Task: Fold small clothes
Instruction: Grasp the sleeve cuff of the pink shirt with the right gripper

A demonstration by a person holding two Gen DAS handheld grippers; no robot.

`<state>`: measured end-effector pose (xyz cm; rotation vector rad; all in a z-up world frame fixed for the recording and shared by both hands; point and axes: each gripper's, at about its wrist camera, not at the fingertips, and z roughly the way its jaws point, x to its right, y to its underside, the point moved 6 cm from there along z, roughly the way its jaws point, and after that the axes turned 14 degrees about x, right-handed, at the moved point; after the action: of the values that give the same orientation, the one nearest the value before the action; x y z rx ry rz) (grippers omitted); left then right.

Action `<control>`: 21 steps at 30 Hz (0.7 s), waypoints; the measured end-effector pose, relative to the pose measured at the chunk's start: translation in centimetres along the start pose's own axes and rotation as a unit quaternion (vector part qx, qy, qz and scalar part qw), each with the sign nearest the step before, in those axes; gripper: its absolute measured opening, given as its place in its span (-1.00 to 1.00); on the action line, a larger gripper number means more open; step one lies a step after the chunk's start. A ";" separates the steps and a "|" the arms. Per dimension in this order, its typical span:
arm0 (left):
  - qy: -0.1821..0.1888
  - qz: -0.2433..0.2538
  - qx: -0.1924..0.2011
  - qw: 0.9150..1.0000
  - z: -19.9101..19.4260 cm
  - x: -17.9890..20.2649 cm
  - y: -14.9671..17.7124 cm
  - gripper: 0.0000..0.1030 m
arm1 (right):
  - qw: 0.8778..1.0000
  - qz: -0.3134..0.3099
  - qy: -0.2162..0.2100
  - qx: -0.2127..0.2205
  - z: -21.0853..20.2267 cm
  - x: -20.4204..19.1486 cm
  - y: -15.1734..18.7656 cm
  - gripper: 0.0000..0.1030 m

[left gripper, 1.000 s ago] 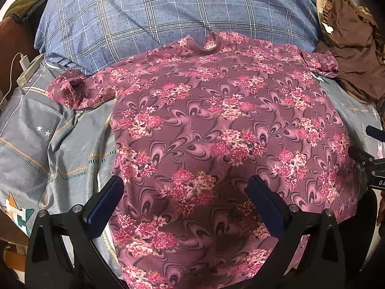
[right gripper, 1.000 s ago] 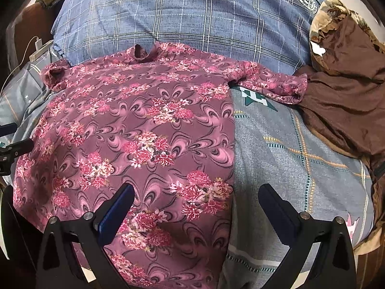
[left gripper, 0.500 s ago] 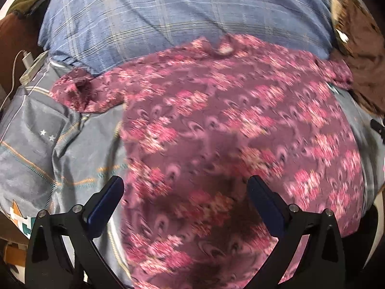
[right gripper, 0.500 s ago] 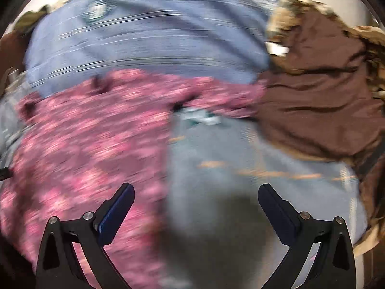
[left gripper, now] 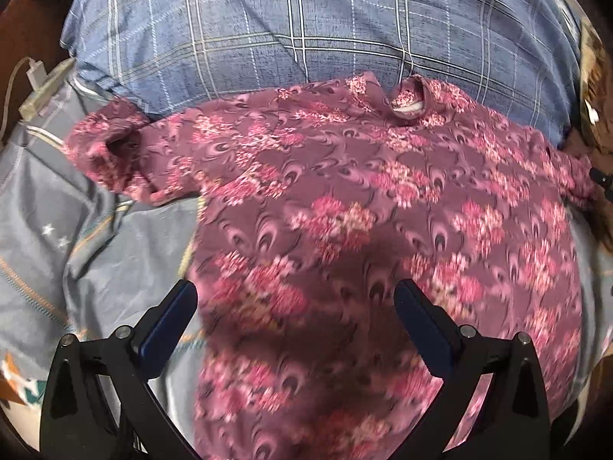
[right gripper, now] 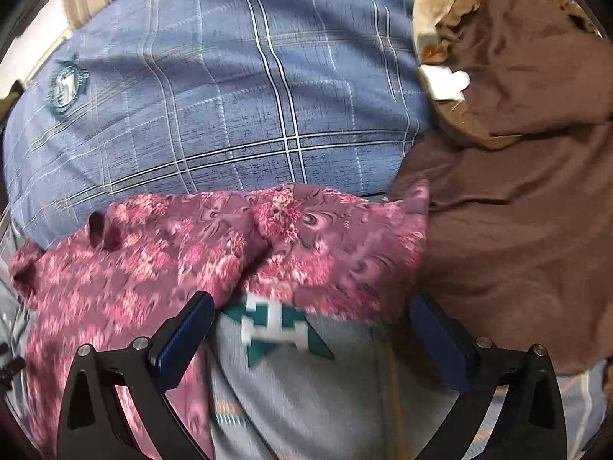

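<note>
A maroon shirt with pink flowers (left gripper: 364,207) lies spread flat on a grey bedsheet (left gripper: 76,237), collar toward the far side. My left gripper (left gripper: 295,318) is open and empty, hovering over the shirt's lower left body. My right gripper (right gripper: 312,326) is open and empty, just short of the shirt's right sleeve (right gripper: 345,245), with the sheet's green emblem (right gripper: 276,329) between its fingers. The shirt's left sleeve (left gripper: 115,157) lies out to the left.
A blue plaid pillow (left gripper: 306,27) lies behind the shirt and shows in the right wrist view (right gripper: 230,107). A brown cloth pile (right gripper: 517,176) lies right of the sleeve. A white charger and cable (left gripper: 34,76) sit at the far left.
Both grippers moved forward toward the collar end. The right one swung right, from the shirt's right body to its right sleeve. Both stayed open.
</note>
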<state>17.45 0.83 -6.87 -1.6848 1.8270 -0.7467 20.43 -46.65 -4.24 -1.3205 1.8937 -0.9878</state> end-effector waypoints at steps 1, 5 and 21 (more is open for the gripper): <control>0.002 -0.001 -0.001 1.000 0.4 0.0 -0.1 1.00 | 1.000 0.002 0.015 0.013 0.1 0.6 -0.3 0.92; 0.001 -0.015 -0.004 1.000 2.7 -0.1 -1.0 1.00 | 0.999 -0.020 0.025 -0.004 2.0 1.4 -0.6 0.92; -0.003 -0.001 -0.005 1.000 4.0 0.4 -1.1 1.00 | 0.992 -0.100 0.036 -0.063 8.6 -0.8 1.7 -0.55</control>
<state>21.03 0.20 -8.90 -1.6941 1.8272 -0.7347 26.92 -47.50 -10.20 -1.5931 1.9328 -1.0415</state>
